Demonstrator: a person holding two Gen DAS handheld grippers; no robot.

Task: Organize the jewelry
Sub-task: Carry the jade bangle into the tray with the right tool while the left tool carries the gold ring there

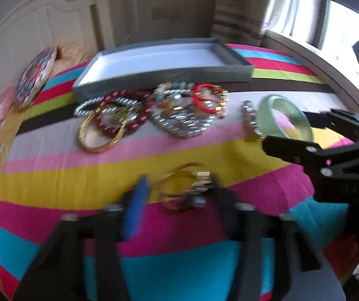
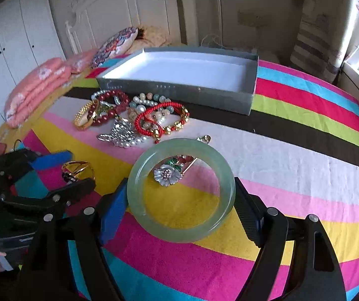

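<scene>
Pale green jade bangle (image 2: 181, 190): centre of the right wrist view, clamped between the two fingers of the right gripper (image 2: 181, 195), which press its left and right sides. The ring is tilted, its near edge low in the frame. Seen through its opening, on the striped bedspread (image 2: 292, 175), lies a silver flower brooch (image 2: 167, 174) with green and red details. In the left wrist view the same bangle (image 1: 285, 118) appears at right of centre, with the right gripper's black fingers (image 1: 289, 149) on it.

Gold ring-shaped piece (image 2: 78, 169): left of centre in the right wrist view, sitting between the left gripper's blue pad and black finger. The left wrist view is motion-blurred; the gold piece (image 1: 184, 190) lies between the fingers of the left gripper (image 1: 177, 195), which stand apart on either side of it. Whether they touch it cannot be told.

Loose jewelry heap (image 2: 139, 118): above the bangle, on the white and pink stripes. It contains a dark red bead bracelet (image 2: 109, 109), a gold bangle (image 2: 85, 118), a red cord bracelet (image 2: 159, 120), pearl strands and a silver rhinestone piece (image 2: 120, 133).

Grey box with white interior (image 2: 179, 92): upper centre, open, just behind the heap.

Folded pink cloth (image 2: 36, 87) and a patterned round cushion (image 2: 116, 42): upper left.
</scene>
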